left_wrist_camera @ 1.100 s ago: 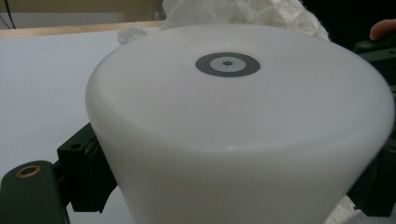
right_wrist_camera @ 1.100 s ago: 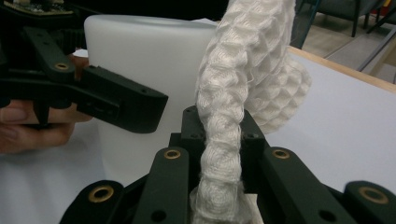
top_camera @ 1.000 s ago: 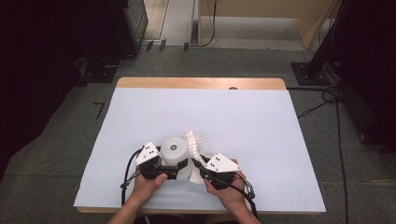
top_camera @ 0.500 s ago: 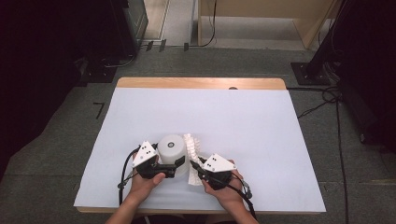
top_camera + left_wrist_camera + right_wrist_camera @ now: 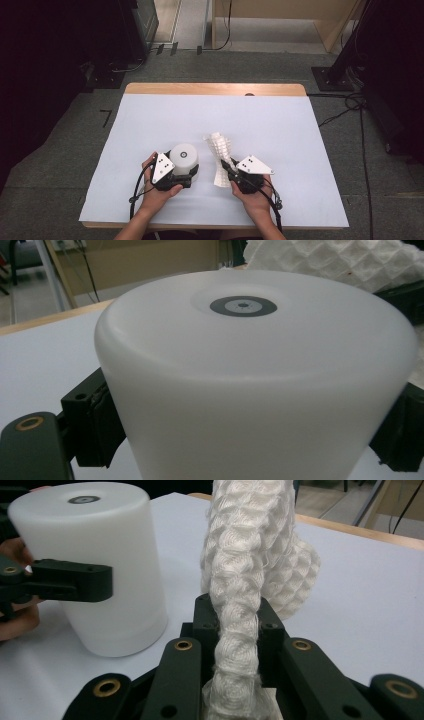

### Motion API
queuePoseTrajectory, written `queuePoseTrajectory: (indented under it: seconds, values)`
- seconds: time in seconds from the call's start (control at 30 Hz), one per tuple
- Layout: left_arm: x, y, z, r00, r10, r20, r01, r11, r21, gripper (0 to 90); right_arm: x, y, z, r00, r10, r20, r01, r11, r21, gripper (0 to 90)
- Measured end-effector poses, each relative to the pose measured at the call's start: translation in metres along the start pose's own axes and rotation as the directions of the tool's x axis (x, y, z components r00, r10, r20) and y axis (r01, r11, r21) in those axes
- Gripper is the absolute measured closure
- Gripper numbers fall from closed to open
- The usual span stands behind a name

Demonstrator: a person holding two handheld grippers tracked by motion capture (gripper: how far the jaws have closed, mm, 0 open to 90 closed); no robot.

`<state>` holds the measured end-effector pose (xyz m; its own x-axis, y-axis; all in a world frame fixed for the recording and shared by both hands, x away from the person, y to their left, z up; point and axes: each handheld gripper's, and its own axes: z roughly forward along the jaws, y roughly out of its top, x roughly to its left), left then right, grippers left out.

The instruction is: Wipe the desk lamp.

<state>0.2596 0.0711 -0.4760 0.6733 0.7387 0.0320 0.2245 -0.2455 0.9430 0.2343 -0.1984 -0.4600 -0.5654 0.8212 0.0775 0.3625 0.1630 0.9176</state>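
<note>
High view: your left gripper (image 5: 186, 176) clamps the white plastic cup (image 5: 183, 161), upside down; just right of it, your right gripper (image 5: 228, 167) pinches the white quilted cloth (image 5: 220, 150). Both grasped, wiping not begun.

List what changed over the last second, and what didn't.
Little moved. The left gripper, shut on the white cylinder, and the right gripper, shut on the cloth, drifted slightly apart. Both grips held, nothing was let go, and the cylinder stayed upright on the table.
</note>
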Motion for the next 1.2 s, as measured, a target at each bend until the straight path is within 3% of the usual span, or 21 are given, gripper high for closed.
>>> queuePoseTrajectory:
  seconds: [0.13, 0.23, 0.27, 0.37, 0.47, 0.5, 0.57, 0.7, 0.77, 0.87, 1.0, 1.07, 1.2]
  values:
    - [-0.003, -0.001, -0.001, 0.9988, -0.020, -0.045, 0.021, 0.9998, 0.004, 8.0, -0.003, -0.002, 0.000, 0.9999, 0.015, -0.001, -0.015, 1.000, 0.004, 77.8]
    - [-0.013, -0.001, -0.003, 0.9920, -0.023, -0.124, 0.025, 0.9996, 0.016, 3.7, -0.005, -0.002, 0.002, 0.9998, 0.017, 0.004, -0.017, 1.000, 0.005, 77.8]
    - [-0.018, -0.001, -0.004, 0.9840, -0.033, -0.175, 0.038, 0.9990, 0.025, 3.5, -0.005, -0.002, 0.002, 0.9998, 0.020, 0.003, -0.020, 1.000, 0.006, 77.8]
    - [-0.029, -0.002, -0.005, 0.9650, -0.056, -0.256, 0.071, 0.9963, 0.049, 3.1, -0.005, -0.001, 0.004, 0.9996, 0.027, 0.000, -0.027, 1.000, 0.003, 77.6]
    - [-0.034, -0.002, 0.000, 0.9581, -0.042, -0.284, 0.063, 0.9959, 0.065, 6.7, -0.004, -0.003, 0.007, 0.9998, 0.017, -0.007, -0.017, 1.000, 0.016, 77.6]
    - [-0.034, -0.002, 0.000, 0.9589, -0.042, -0.280, 0.061, 0.9963, 0.060, 6.8, -0.003, -0.003, 0.008, 0.9998, 0.019, -0.010, -0.019, 1.000, 0.020, 77.6]
    - [-0.029, 0.000, -0.002, 0.9701, -0.054, -0.237, 0.068, 0.9966, 0.048, 8.0, -0.001, -0.005, 0.009, 0.9998, 0.014, -0.016, -0.014, 1.000, 0.023, 77.6]
    - [-0.020, 0.000, -0.005, 0.9808, -0.084, -0.176, 0.092, 0.9949, 0.041, 8.5, 0.005, -0.005, 0.010, 0.9992, 0.004, -0.039, -0.003, 1.000, 0.023, 77.6]
    - [-0.012, 0.003, -0.008, 0.9857, -0.127, -0.110, 0.130, 0.9913, 0.017, 8.5, 0.008, -0.005, 0.011, 0.9988, -0.012, -0.048, 0.013, 1.000, 0.027, 77.6]
    - [-0.007, 0.008, -0.011, 0.9874, -0.155, -0.033, 0.154, 0.9878, -0.022, 8.5, 0.015, -0.007, 0.013, 0.9977, -0.032, -0.059, 0.035, 0.999, 0.037, 77.6]
    - [-0.006, 0.014, -0.014, 0.9855, -0.143, 0.092, 0.147, 0.9879, -0.049, 8.5, 0.022, -0.011, 0.017, 0.9940, -0.032, -0.104, 0.038, 0.998, 0.055, 77.6]
    - [-0.008, 0.015, -0.014, 0.9861, -0.129, 0.105, 0.135, 0.9893, -0.055, 8.6, 0.027, -0.010, 0.017, 0.9910, -0.033, -0.129, 0.041, 0.998, 0.057, 77.7]
    - [-0.006, 0.017, -0.015, 0.9799, -0.137, 0.145, 0.146, 0.9879, -0.052, 8.6, 0.031, -0.007, 0.013, 0.9882, -0.048, -0.146, 0.054, 0.998, 0.039, 77.9]
